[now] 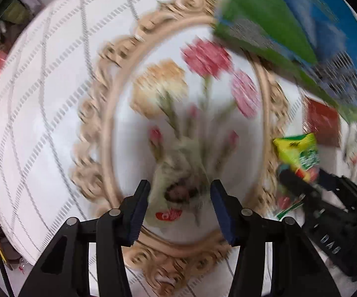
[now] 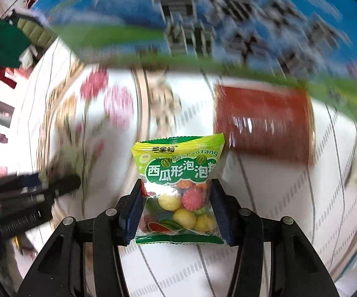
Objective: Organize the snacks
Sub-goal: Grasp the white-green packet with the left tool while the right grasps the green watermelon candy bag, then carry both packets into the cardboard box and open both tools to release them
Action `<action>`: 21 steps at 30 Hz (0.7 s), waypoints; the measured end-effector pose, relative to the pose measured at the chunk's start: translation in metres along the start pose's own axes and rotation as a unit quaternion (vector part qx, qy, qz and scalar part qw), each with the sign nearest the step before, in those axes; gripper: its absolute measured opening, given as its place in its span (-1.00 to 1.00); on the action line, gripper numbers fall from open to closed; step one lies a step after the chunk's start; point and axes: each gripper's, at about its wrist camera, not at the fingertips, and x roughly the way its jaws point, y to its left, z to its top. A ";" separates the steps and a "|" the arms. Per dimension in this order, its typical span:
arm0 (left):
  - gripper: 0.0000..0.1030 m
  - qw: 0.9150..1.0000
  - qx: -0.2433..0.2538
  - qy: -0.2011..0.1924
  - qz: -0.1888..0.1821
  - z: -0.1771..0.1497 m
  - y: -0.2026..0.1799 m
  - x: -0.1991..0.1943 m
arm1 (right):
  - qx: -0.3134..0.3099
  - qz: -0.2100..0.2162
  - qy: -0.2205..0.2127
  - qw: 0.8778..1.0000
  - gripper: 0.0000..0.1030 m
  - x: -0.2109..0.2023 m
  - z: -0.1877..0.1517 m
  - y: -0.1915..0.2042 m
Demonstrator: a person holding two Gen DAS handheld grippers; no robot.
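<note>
My right gripper (image 2: 177, 185) is shut on a green-and-yellow packet of coloured gum balls (image 2: 178, 163), and both pads press its sides. The same packet (image 1: 297, 153) shows at the right of the left wrist view, in the right gripper (image 1: 299, 180). My left gripper (image 1: 179, 188) points down at the table, shut on a small pale packet (image 1: 178, 173) with a dark patch and a red logo. It lies blurred between the pads. In the right wrist view the left gripper (image 2: 62, 183) appears low at the left.
A big blue-and-green box (image 2: 203, 24) (image 1: 302, 24) stands along the far side. A red packet (image 2: 265, 123) (image 1: 322, 121) lies just before it. The white tablecloth (image 1: 42, 99) carries a gold-framed flower print (image 1: 203, 57). Cloth clutter (image 2: 2, 47) sits past the table's left edge.
</note>
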 end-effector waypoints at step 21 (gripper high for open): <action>0.15 0.999 -0.028 0.033 0.006 -0.026 -0.003 -0.004 | 0.047 0.049 0.021 0.997 0.18 -0.005 -0.052 -0.044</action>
